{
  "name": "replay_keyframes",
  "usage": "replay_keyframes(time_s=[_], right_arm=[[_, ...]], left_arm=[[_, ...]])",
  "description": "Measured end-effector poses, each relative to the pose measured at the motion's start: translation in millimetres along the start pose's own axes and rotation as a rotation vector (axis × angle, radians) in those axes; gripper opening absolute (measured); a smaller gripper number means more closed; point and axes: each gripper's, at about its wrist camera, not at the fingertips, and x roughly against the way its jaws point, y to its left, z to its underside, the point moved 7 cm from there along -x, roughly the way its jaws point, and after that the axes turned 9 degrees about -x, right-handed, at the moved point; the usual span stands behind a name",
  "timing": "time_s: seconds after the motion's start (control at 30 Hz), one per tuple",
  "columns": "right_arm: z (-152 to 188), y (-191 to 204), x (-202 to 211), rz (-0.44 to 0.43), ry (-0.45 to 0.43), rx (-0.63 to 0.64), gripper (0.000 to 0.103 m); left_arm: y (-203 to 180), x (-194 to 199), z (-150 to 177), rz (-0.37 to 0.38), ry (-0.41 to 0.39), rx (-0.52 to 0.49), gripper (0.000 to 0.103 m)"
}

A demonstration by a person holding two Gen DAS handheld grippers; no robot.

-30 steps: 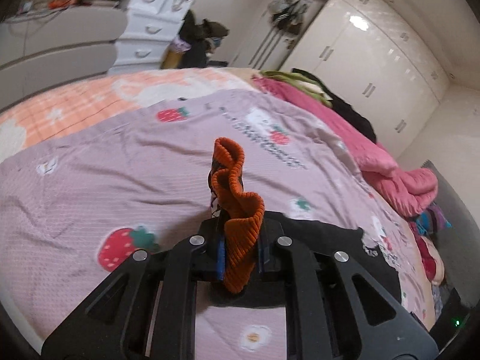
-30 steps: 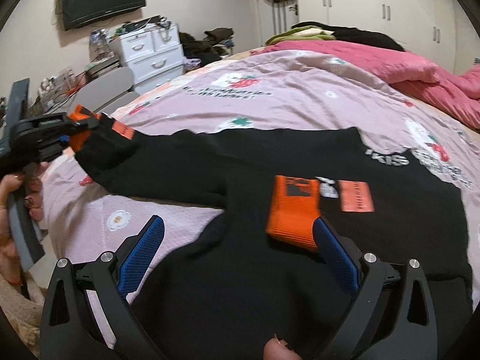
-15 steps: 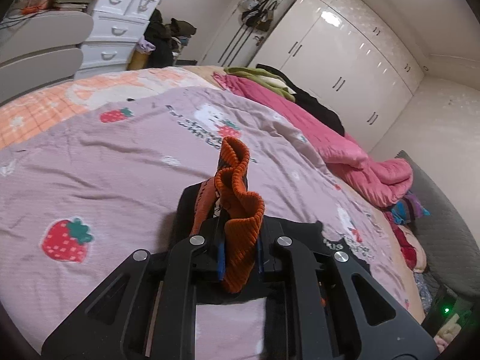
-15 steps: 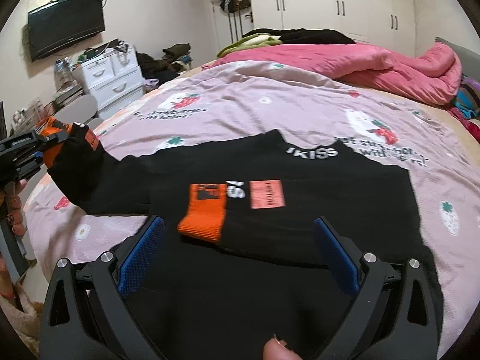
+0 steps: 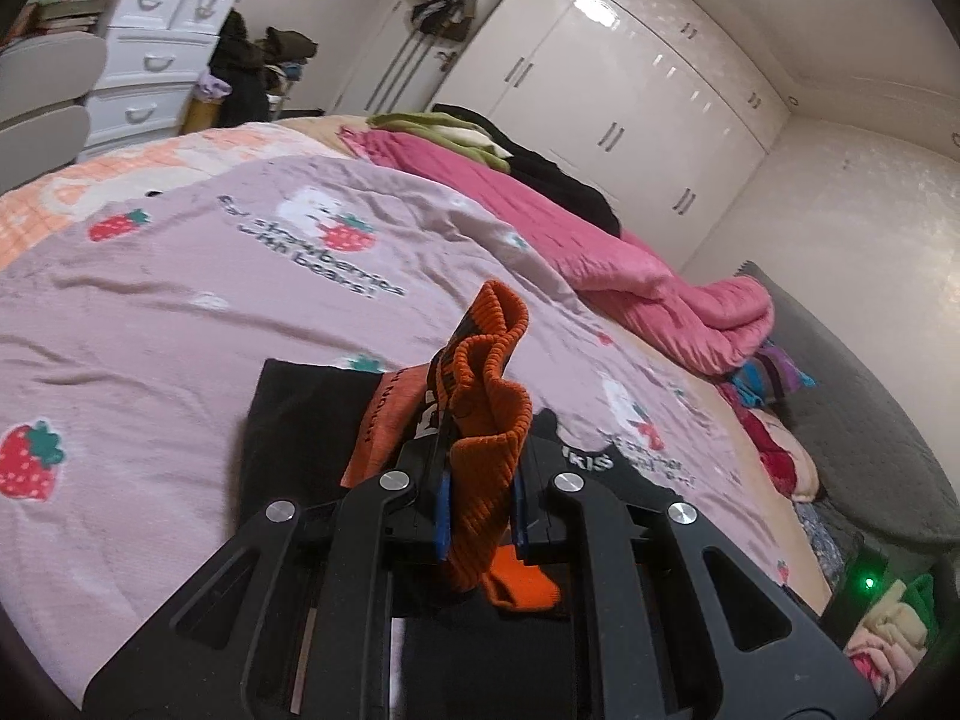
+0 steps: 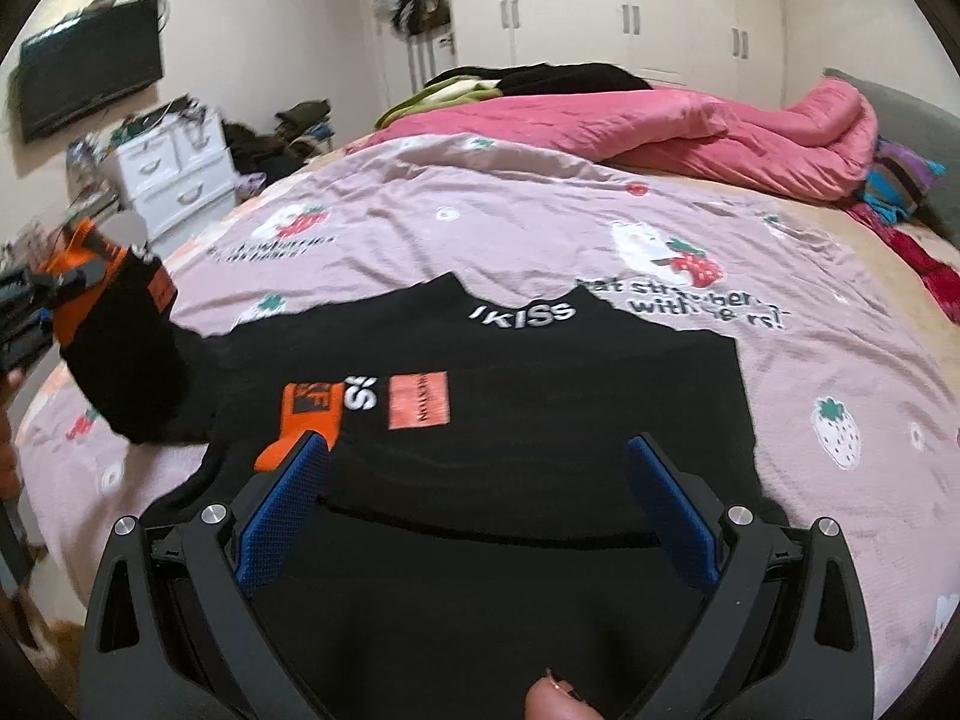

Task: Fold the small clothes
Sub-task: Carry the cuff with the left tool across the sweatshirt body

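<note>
A black sweater point(image 6: 540, 420) with white lettering at the collar lies flat on the lilac bedsheet point(image 6: 480, 228). One sleeve is folded across its chest and ends in an orange cuff point(image 6: 306, 414). My right gripper point(image 6: 477, 450) hovers open over the sweater's body with nothing between its blue pads. My left gripper point(image 5: 480, 480) is shut on the other sleeve's orange ribbed cuff point(image 5: 489, 396) and holds it up off the bed. In the right wrist view that held cuff point(image 6: 78, 276) and the left gripper point(image 6: 30, 312) show at the far left, with the black sleeve hanging below.
A pink quilt point(image 6: 720, 132) with dark and green clothes piled on it lies along the far side of the bed. White drawers point(image 6: 174, 174) and a wall television point(image 6: 90, 75) stand to the left. Wardrobe doors point(image 5: 630, 96) line the back wall. Loose clothes point(image 5: 774, 438) lie at the bed's right edge.
My left gripper has carried the orange cuff and its sleeve rightward toward the sweater's body. My right gripper, still open, has shifted right, so the folded cuff now lies by its left finger.
</note>
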Motion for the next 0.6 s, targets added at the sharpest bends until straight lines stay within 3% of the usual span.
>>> replay_keyframes(time_s=[0.6], right_arm=[[-10, -67, 25, 0.024, -0.059, -0.181, 0.099]], left_arm=[[-78, -41, 25, 0.129, 0.077, -0.091, 0.007]])
